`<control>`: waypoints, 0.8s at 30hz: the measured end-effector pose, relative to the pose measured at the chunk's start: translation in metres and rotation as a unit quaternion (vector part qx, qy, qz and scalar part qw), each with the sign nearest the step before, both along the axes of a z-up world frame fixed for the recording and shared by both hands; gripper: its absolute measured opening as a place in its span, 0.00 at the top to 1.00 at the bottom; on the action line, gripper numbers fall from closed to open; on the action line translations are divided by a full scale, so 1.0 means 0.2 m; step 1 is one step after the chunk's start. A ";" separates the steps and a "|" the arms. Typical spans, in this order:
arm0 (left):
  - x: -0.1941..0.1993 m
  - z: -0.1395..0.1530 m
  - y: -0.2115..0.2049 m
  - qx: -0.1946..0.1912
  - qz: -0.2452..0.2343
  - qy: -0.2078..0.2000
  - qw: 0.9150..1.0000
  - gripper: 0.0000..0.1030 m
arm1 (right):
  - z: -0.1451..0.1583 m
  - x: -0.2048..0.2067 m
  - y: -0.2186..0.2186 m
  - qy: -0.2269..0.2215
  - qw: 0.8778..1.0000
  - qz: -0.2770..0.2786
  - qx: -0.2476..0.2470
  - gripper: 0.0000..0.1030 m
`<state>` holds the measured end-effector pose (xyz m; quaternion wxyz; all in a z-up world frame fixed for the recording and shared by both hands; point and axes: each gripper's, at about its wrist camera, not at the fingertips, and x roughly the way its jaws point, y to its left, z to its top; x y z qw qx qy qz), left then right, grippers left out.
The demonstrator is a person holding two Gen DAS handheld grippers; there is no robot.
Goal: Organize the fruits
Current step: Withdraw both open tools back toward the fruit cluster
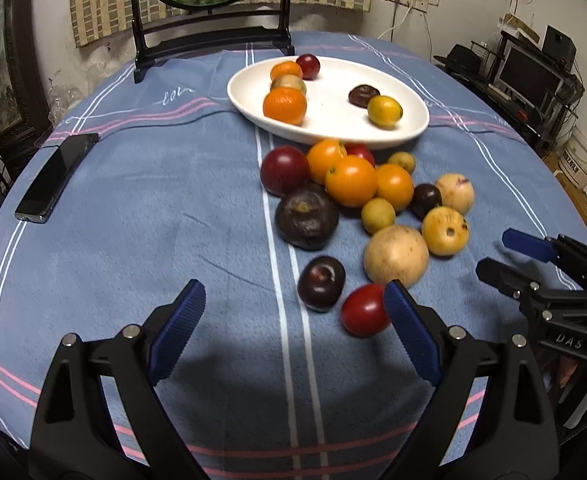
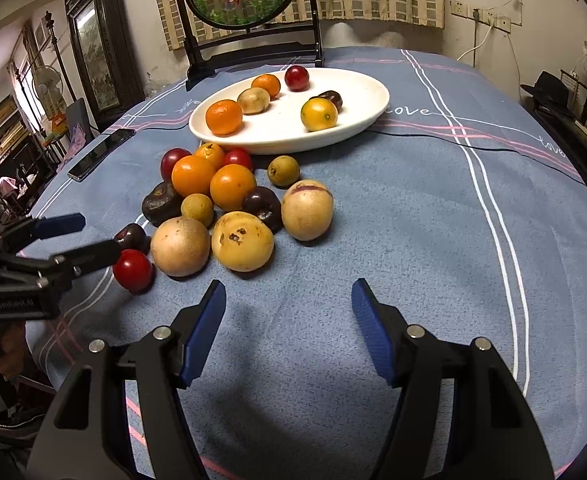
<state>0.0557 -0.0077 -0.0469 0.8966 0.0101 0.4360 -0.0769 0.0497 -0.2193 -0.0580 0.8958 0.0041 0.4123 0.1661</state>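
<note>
A white oval plate (image 1: 333, 132) (image 2: 277, 144) at the far middle of the table holds several fruits: oranges, a red plum, a tan one and a dark one. In front of it a pile of loose fruit (image 1: 351, 180) (image 2: 213, 188) lies on the blue cloth. My left gripper (image 1: 293, 295) is open and low over the cloth. A dark plum (image 1: 320, 283) and a red fruit (image 1: 363, 310) lie just past its fingertips, the red one beside the right finger. My right gripper (image 2: 288, 288) is open and holds nothing, short of a yellow spotted fruit (image 2: 242, 240).
A black phone (image 1: 55, 178) (image 2: 101, 154) lies at the left of the table. A dark stand with a round painted screen (image 1: 209, 20) rises behind the plate. Each gripper shows in the other's view, the right (image 1: 497, 254) and the left (image 2: 89, 236). Shelves with a monitor (image 1: 529, 76) stand off to the right.
</note>
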 end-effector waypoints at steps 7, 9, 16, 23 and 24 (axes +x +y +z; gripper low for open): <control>-0.01 -0.03 -0.06 0.003 -0.015 0.014 1.000 0.10 | -0.01 -0.01 0.00 -0.002 1.000 0.004 0.002 0.36; -0.01 -0.05 -0.07 0.004 -0.018 0.021 1.000 0.10 | -0.01 -0.01 0.00 -0.002 1.000 0.006 0.002 0.36; 0.00 -0.10 -0.11 0.014 -0.016 0.037 0.999 0.12 | -0.01 -0.01 -0.01 0.001 1.000 0.005 0.012 0.36; -0.01 -0.10 -0.16 0.008 -0.051 0.044 0.998 0.59 | -0.01 -0.01 -0.01 0.002 1.000 0.005 0.012 0.36; -0.01 -0.10 -0.16 0.006 -0.051 0.045 0.998 0.61 | -0.01 -0.01 -0.01 0.002 1.000 0.005 0.012 0.36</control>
